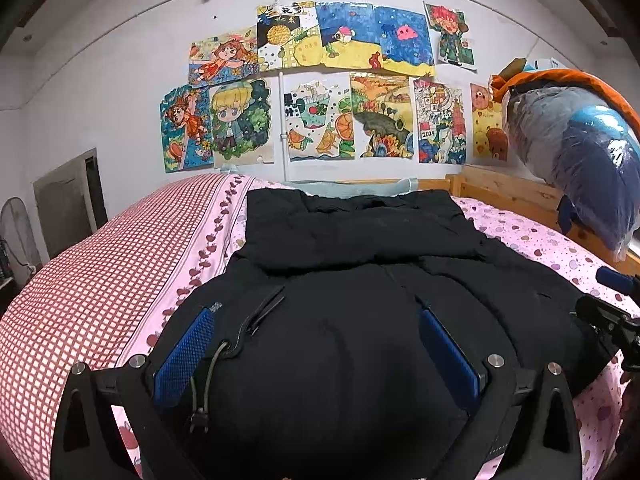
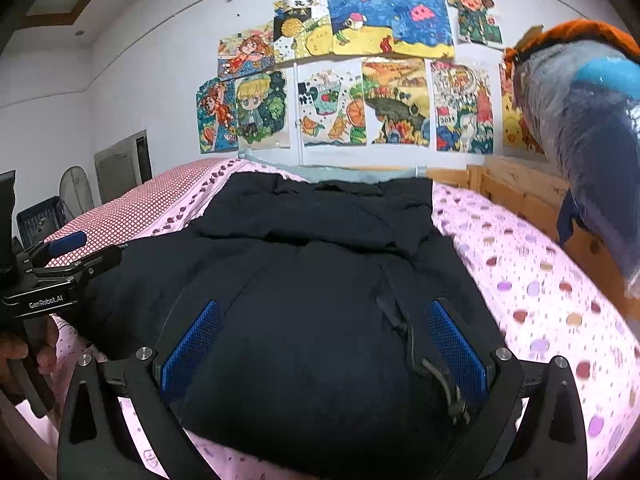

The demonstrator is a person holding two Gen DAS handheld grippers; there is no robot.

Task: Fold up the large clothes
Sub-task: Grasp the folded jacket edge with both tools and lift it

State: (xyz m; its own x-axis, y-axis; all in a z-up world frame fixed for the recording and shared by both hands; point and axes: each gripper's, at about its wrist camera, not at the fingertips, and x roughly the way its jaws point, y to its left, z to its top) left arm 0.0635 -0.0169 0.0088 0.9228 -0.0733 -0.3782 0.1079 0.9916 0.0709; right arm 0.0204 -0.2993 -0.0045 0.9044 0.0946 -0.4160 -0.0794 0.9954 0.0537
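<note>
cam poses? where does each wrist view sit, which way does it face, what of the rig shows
Left wrist: on the left gripper, over the black coat's near end, facing the drawings wall; right gripper at right edge.
Right wrist: on the right gripper, same heading; left gripper and a hand at left.
Shared: coat, pink bedsheet, wall.

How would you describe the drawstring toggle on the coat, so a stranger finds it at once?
Start at the bed, where a black coat lies flat. At the coat's near hem, next to the left gripper, a grey cord hangs down. The toggle is the small dark clip at its end, the only hard piece on the soft fabric there.
</note>
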